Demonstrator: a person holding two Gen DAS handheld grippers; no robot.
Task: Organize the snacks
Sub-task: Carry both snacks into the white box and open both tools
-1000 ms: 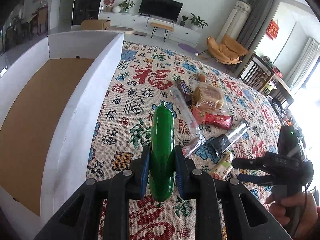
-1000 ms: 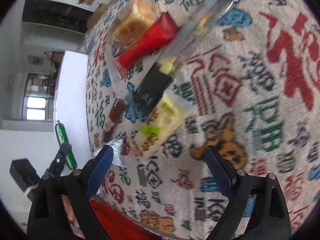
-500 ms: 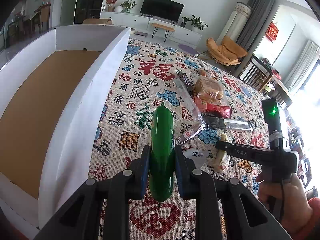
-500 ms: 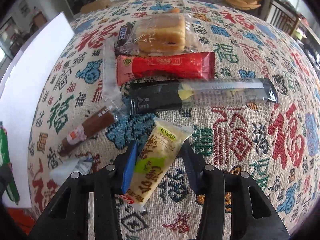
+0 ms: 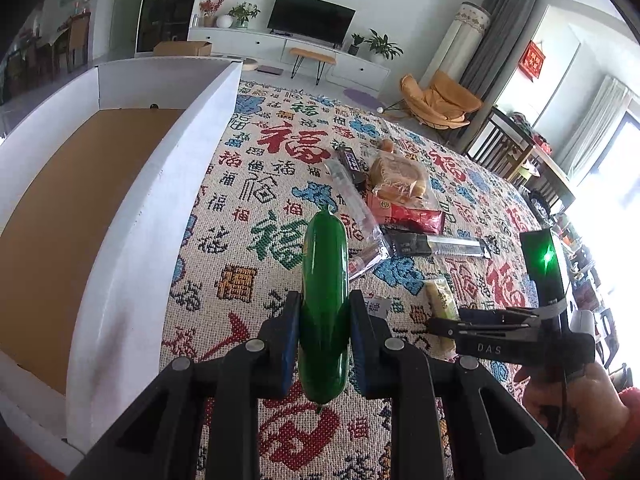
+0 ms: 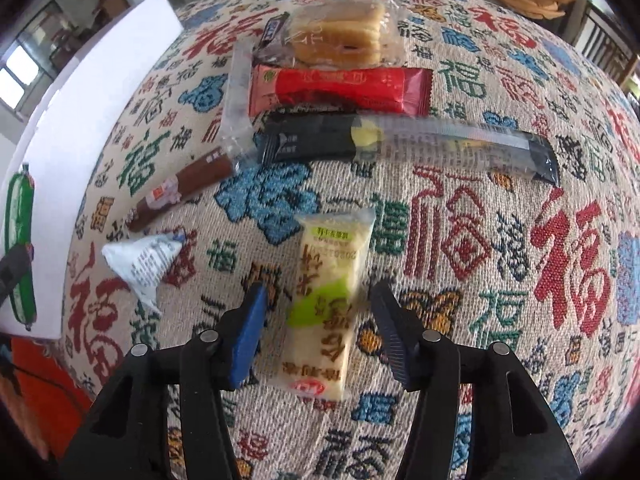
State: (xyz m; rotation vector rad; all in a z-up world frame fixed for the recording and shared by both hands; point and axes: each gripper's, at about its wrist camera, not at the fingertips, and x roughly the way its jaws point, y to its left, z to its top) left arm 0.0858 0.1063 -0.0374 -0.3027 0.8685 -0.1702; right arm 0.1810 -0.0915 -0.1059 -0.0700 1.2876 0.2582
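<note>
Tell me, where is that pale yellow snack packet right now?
In the right wrist view, the pale yellow snack packet lies on the patterned cloth between the right tool's open fingers, below the long black packet.

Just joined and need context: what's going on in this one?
A person is sorting wrapped snacks off a patterned cloth with two handheld grippers. The left gripper is shut on a green sausage-shaped snack, beside the white box, whose visible part holds nothing. The right gripper straddles a pale yellow packet lying on the cloth; its jaws have just been opening and are not pressing it. Other snacks still lie on the cloth.
</note>
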